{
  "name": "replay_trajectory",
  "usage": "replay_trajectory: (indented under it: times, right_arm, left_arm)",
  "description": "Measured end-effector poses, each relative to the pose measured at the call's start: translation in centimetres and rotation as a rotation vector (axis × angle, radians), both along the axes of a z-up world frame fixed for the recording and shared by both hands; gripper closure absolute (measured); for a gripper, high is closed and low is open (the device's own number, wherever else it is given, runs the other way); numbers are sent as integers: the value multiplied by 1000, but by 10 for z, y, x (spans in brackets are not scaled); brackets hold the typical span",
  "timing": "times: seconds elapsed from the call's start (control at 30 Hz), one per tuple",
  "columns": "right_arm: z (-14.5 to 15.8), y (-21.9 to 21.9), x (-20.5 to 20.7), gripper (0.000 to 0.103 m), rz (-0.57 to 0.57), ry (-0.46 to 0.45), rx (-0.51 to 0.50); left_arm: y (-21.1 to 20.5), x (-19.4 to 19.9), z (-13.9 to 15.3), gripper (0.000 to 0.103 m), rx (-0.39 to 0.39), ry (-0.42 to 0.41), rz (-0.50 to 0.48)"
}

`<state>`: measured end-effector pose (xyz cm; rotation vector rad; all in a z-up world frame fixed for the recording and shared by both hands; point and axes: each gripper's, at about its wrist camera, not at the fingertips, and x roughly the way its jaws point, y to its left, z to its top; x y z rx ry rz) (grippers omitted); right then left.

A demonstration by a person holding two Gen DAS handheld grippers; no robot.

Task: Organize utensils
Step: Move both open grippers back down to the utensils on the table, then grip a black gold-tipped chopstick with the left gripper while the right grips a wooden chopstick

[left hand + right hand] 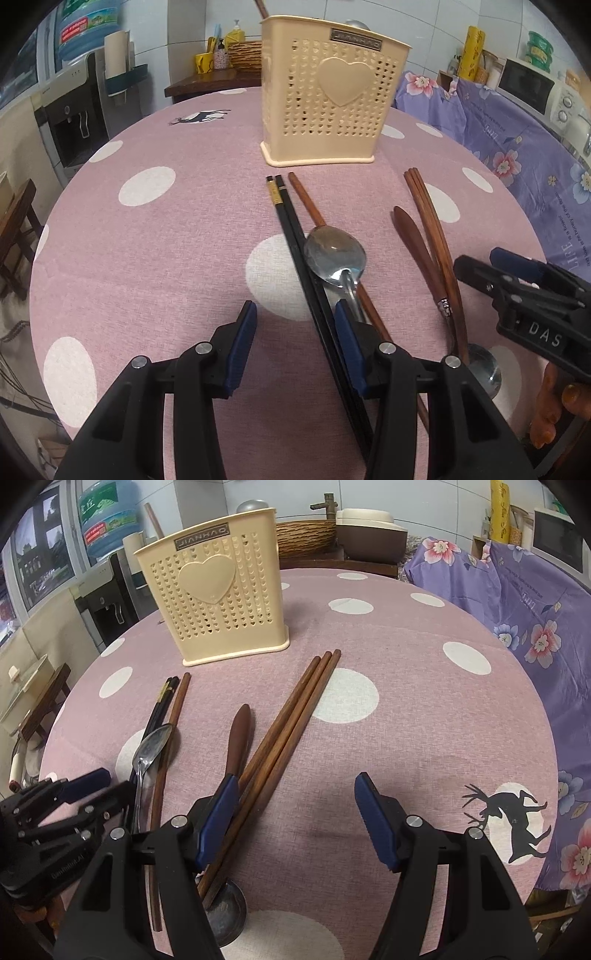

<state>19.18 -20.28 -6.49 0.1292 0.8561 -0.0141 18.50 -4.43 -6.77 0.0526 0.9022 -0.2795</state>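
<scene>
The left gripper [295, 325] is hovering low over the counter [166, 258], its jaws standing partly open and gripping nothing; the black chopsticks [291, 229] and the steel spoon [334, 254] are lying just beside its right-hand jaw, not between the pair. The right gripper [295, 805] is holding its jaws wider apart, also empty, with the brown chopsticks [295, 709] and a wooden-handled spoon [236, 738] running along and under its left-hand jaw. The cream utensil holder [218, 598] is standing upright ahead of both.
</scene>
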Motion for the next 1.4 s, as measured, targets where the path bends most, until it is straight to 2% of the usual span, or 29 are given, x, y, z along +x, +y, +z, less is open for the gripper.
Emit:
replay_trajectory:
  times: [0.23,0.47,0.6,0.7,0.97,1.23,1.33,1.4]
  right_arm:
    - [-3,-6,-1,37,-18,12,4]
    - [0,12,2,37,30,3,-18]
    - [-4,14,7,37,30,22,-30]
    - [-6,14,9,37,32,32,-31]
    - [-7,-24,6,37,-58,45,10]
    - [-3,-53,7,37,-168,40,-52]
    - [-2,-56,9,37,-150,33,4]
    - [-1,-46,10,37,-117,26,1]
  left_arm:
    - [33,5,1,57,-22,12,91]
    - [23,6,2,57,-55,26,54]
    - [15,6,0,57,-15,8,42]
    - [18,6,0,57,-32,11,43]
    - [36,11,1,57,-30,7,88]
    - [41,16,4,57,-48,15,104]
    - [42,18,4,57,-56,17,108]
    - [41,18,3,57,-59,18,106]
